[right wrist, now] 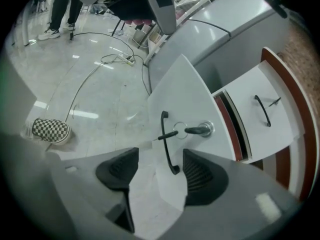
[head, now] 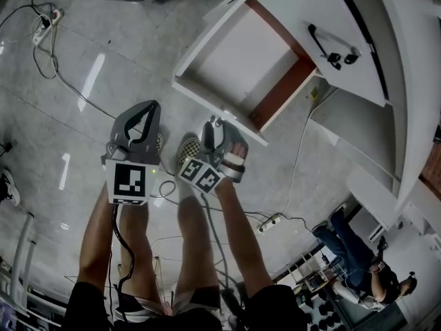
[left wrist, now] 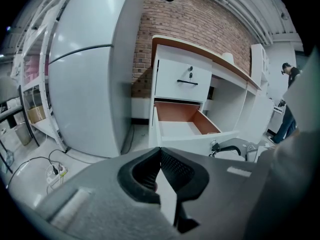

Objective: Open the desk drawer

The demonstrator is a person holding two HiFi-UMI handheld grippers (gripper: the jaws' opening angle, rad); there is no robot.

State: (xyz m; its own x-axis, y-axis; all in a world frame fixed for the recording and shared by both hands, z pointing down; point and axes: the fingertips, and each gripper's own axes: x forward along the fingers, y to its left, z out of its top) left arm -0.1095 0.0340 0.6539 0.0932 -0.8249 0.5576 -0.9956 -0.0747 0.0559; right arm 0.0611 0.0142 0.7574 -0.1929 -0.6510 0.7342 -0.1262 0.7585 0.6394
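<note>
both bare forearms reach forward and down from the lower edge of the head view, side by side and close together. the left forearm [head: 96, 233] ends at the left claw [head: 148, 110], which points ahead and somewhat downward, with the left marker cube [head: 129, 182] facing squarely up. in the left gripper view its ribbed pads [left wrist: 176, 168] meet at the tips, with nothing between them. the right forearm [head: 242, 243] leads to the right hand [head: 233, 158], wrapped round the grip of the right claw [head: 212, 125]. the right marker cube [head: 201, 175] sits askew, so this claw is rolled a little. its two dark pads [right wrist: 199, 176] stand wide apart and press on nothing.
</note>
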